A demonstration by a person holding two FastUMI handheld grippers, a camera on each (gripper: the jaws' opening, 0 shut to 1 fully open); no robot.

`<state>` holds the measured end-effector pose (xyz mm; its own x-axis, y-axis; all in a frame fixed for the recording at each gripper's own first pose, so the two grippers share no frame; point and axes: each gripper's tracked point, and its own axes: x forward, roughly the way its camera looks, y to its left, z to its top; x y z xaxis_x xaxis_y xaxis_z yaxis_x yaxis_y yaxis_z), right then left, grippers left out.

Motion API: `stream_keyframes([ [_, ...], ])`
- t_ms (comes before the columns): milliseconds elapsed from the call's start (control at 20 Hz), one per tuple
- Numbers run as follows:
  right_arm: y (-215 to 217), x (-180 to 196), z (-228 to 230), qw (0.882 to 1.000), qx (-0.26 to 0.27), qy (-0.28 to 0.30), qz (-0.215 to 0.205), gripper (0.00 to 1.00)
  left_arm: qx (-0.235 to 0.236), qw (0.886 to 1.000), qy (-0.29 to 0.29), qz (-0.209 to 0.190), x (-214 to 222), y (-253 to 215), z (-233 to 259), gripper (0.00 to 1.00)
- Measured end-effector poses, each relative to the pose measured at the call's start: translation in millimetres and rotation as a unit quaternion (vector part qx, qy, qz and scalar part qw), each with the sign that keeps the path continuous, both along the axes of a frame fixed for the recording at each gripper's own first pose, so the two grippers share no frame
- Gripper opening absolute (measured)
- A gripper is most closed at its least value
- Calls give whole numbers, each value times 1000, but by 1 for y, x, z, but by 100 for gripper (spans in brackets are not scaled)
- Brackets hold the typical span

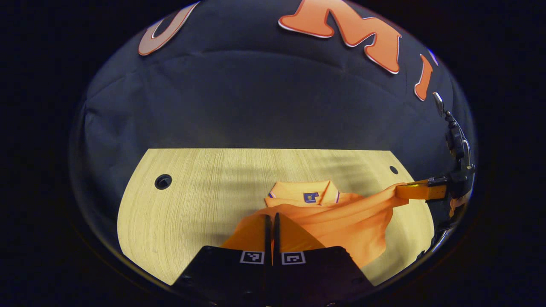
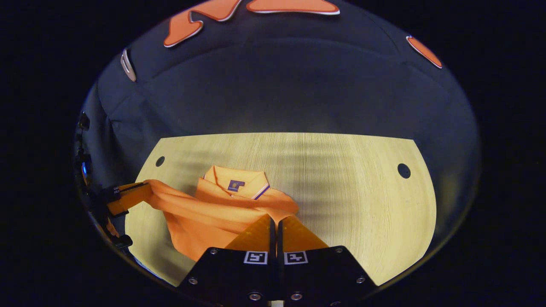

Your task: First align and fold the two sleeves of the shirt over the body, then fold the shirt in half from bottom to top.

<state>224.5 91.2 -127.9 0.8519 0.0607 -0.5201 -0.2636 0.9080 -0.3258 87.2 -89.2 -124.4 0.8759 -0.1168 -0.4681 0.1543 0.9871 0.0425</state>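
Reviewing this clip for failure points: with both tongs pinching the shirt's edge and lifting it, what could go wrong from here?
1. The left tongs and right tongs each pinch just a thin bit of the orange shirt; the fabric may slip out.
2. The cloth sags unevenly between them, so the fold may land crooked.
3. Pulling could drag the collar across the table.

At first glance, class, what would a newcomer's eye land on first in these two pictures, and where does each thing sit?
The bright orange shirt stands out, lying bunched on the pale wooden table, its collar toward the booth's back wall. In the left gripper view, the left tool is closed on the shirt's near edge. At that view's right edge, the other tool pinches the fabric and lifts it off the table.
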Motion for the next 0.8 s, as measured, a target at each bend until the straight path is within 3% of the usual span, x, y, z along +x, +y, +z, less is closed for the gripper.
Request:
stream_keyframes([
  [400, -7, 53, -41, 999, -10, 12, -32, 2, 30, 999, 30, 30, 52, 20, -48, 1],
  [500, -10, 60, -44, 999, -22, 1, -32, 8, 43, 998, 39, 36, 56, 23, -57, 8],
  [600, -7, 60, -44, 999, -24, -7, -29, 45, 43, 997, 38, 42, 58, 22, -60, 19],
  [750, -1, 58, -38, 999, -22, -19, -23, 100, 41, 997, 34, 48, 66, 15, -66, 78],
  [800, 2, 57, -33, 999, -19, -25, -20, 100, 41, 998, 28, 47, 58, 16, -55, 97],
])
